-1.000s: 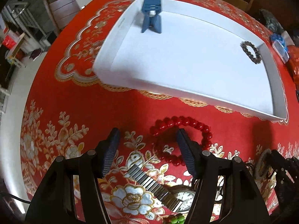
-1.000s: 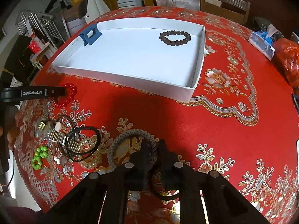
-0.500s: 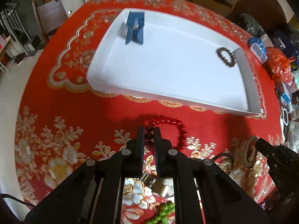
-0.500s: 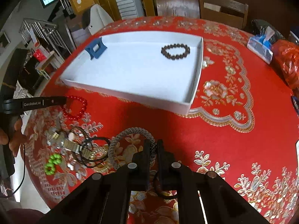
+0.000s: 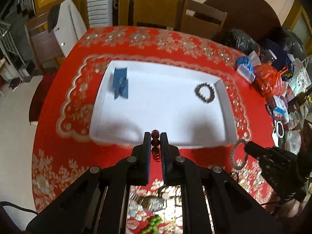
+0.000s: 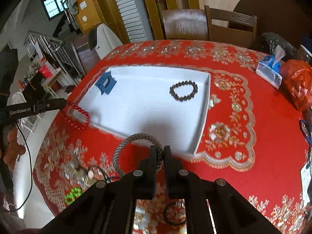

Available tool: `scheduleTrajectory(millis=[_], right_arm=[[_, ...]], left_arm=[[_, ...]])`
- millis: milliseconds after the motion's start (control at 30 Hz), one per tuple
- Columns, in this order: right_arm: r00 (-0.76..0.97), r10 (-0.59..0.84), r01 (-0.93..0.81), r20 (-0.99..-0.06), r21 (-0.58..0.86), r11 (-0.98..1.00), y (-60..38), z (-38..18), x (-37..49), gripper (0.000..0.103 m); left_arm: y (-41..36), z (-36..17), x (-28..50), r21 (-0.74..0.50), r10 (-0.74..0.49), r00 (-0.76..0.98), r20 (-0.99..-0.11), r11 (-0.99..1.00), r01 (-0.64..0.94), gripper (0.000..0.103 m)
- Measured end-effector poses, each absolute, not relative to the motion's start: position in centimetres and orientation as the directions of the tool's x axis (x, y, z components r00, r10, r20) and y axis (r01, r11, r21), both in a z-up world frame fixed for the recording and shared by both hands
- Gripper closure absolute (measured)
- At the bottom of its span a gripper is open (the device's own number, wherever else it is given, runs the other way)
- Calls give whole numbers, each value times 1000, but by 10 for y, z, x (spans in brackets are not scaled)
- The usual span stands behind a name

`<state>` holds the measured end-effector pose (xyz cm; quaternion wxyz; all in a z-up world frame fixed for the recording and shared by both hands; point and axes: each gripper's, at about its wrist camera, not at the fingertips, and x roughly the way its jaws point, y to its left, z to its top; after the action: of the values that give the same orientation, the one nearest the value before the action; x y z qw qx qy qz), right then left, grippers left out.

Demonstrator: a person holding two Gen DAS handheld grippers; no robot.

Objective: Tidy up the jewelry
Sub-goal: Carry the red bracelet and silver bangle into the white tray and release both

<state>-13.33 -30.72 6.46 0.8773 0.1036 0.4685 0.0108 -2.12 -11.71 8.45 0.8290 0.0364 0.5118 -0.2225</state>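
My left gripper (image 5: 155, 136) is shut on a red bead bracelet (image 5: 155, 142) and holds it in the air at the near edge of the white tray (image 5: 226, 101). From the right wrist view the red bracelet (image 6: 78, 115) hangs from the left gripper (image 6: 65, 103) by the tray's left corner. My right gripper (image 6: 159, 150) is shut on a grey woven bangle (image 6: 124, 146), lifted near the tray's front wall (image 6: 198, 142); the bangle also shows in the left wrist view (image 5: 237, 154). In the tray lie a blue hair clip (image 5: 120, 82) and a dark bead bracelet (image 5: 204, 92).
On the red floral tablecloth (image 6: 230, 128) near me lie a wristwatch (image 5: 152, 201), green beads (image 6: 72, 195) and black hair ties (image 6: 173, 214). A tissue pack (image 6: 270, 72), an orange bag (image 6: 298, 81) and clutter sit at the right. Chairs (image 6: 230, 27) stand behind the table.
Both grippers have risen from the tablecloth with their bracelets and moved toward the tray. The left gripper, open a second ago, shut on the red bracelet and lifted it.
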Motion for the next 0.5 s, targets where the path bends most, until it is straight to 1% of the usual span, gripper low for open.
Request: scheduleTrajectory(millis=[100,300,500], right_arm=[[554,126,96,-823,213,972,-310,63,-114,97],[535,135,116,-834,230,966,-309,53,-70,97],[523,118,141,-844,222,965,-310,40,-25,97]], left_arm=[[-128,86,-11,-163,-339,379,-861,890,425,95],[-149,60,24,-139,-309,346,-886,889,436,95],[-126,32,57,-104,-242,322,-915,914,392,95]])
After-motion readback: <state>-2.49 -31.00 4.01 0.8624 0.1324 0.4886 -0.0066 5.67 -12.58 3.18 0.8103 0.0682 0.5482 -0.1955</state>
